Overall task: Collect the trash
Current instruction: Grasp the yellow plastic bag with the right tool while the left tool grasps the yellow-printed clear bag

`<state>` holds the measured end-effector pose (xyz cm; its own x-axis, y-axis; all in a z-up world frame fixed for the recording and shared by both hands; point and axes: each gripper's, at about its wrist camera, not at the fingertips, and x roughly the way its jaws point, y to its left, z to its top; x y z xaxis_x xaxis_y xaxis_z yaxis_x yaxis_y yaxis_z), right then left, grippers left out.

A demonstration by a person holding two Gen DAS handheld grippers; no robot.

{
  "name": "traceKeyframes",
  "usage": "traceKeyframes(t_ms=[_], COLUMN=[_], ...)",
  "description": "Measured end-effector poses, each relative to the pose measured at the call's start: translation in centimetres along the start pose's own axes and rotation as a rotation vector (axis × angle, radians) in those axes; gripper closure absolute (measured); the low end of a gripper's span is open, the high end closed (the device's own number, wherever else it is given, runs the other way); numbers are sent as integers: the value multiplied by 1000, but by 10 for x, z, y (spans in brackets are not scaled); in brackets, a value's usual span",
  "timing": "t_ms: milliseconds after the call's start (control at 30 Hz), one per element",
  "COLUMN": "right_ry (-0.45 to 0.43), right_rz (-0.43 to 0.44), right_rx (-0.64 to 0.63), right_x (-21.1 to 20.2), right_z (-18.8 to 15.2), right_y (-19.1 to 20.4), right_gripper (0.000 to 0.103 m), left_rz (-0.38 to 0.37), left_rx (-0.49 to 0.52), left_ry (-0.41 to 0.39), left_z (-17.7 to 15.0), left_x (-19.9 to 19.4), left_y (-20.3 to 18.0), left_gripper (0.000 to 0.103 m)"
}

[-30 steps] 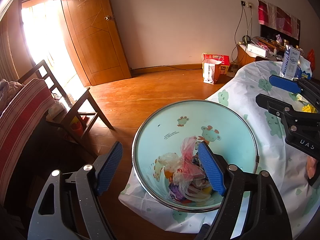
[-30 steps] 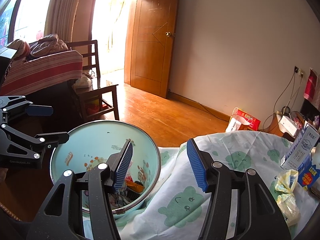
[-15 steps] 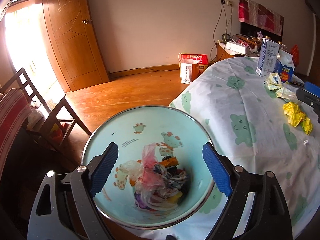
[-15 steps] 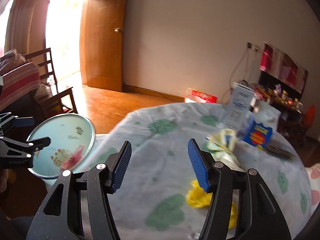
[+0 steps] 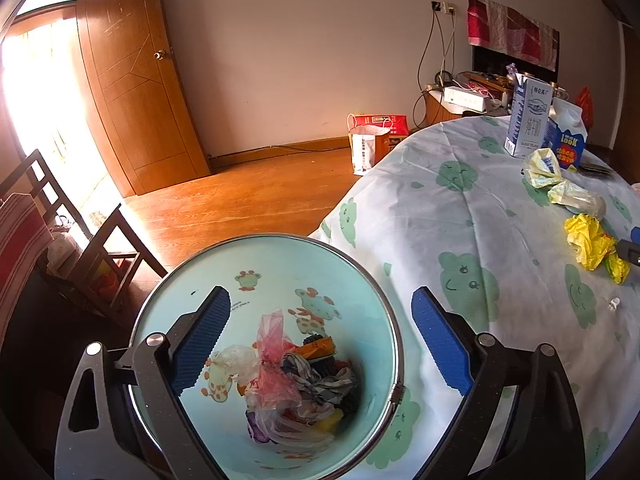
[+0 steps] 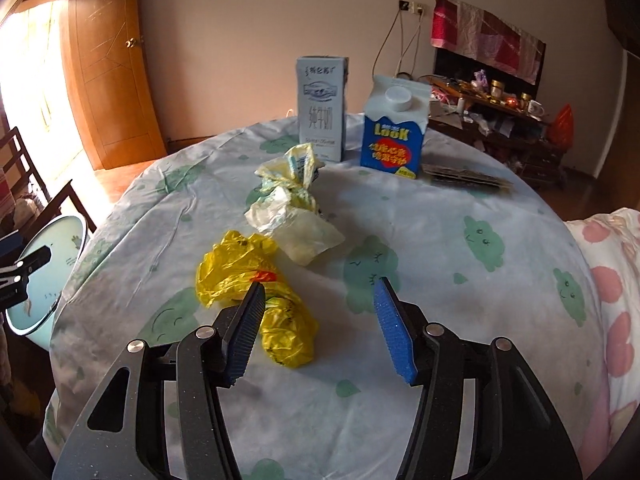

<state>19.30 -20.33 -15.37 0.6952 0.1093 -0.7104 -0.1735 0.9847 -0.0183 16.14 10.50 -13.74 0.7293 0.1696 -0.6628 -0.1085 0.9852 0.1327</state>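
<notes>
Open right gripper above yellow bag

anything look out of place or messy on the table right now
Yes: a crumpled yellow plastic bag and a pale crumpled wrapper lie loose on the tablecloth, not in the trash bin beside the table. Both cartons, the tall milk carton and the blue carton, stand upright; nothing looks spilled.

On the table at frame centre stand 2 cartons: 1 tall grey-blue carton and 1 blue capped carton. Below them lie 2 crumpled bags, 1 pale bag and 1 yellow bag. At far left shows 1 trash bin.
</notes>
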Motion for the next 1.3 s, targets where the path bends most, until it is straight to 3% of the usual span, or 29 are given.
traceKeyframes(t_ms=[67,167,400,533,667,900,1300], right_ry=[40,51,5,-30,-48,-57,-71], right_rz=[31,59,33,-68,-103,-255,-264], right_rx=[-4,-13,-14,46,119,185,254], right_x=[6,1,-22,-35,-43,-38,-27], right_z=[2,0,-9,-9,-11,-9,-8], right_y=[0,3,-4,-39,-79,-136,-185], right_gripper=[67,81,83,83,83,83,82], left_rz=[-1,-4,-40,-72,-121,-196,-256], left_rx=[-5,-8,17,53,92,149,224], left_ry=[3,3,-13,-31,-42,-45,-7], left_z=[0,0,13,29,43,69,88], left_x=[0,-1,-5,-6,-6,-1,20], left_y=[5,7,-14,-45,-83,-162,-268], left_gripper=[13,13,12,12,10,7,6])
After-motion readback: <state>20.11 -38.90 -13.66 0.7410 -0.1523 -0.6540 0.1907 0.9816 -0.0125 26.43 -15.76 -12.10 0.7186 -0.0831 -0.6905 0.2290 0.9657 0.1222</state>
